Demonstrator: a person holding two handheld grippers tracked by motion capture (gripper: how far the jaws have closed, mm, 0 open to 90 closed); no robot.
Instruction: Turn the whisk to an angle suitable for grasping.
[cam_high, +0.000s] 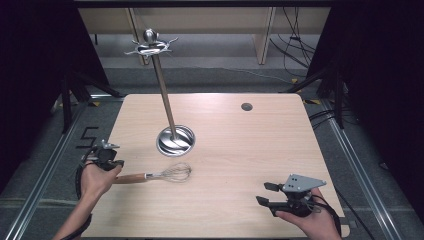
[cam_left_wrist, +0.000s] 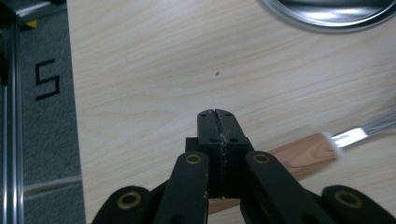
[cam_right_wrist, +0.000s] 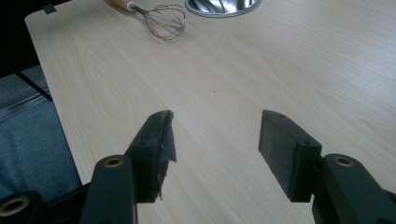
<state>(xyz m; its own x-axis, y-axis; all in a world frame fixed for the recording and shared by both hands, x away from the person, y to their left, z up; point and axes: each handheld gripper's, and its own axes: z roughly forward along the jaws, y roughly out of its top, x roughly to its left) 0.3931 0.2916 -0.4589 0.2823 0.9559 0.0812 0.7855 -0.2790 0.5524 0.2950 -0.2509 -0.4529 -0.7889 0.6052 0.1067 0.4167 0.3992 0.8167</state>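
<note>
Left gripper (cam_left_wrist: 218, 122), near the tabletop's (cam_high: 240, 150) left edge: jaws pressed together directly over the wooden handle of the whisk (cam_high: 160, 175); whether they pinch it cannot be told. Right gripper (cam_high: 266, 193), near the front right corner: jaws spread wide, holding nothing. The whisk lies flat, wire head pointing right, just in front of the stand's round steel base (cam_high: 175, 140).

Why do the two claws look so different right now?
The left claw has its jaws pressed shut, while the right claw has its jaws wide apart. The left claw sits over the wooden handle of the whisk, near the table's left edge; the right claw holds nothing and sits over bare wood near the right front corner. Both are black, two-jawed and each held in a hand.
</note>
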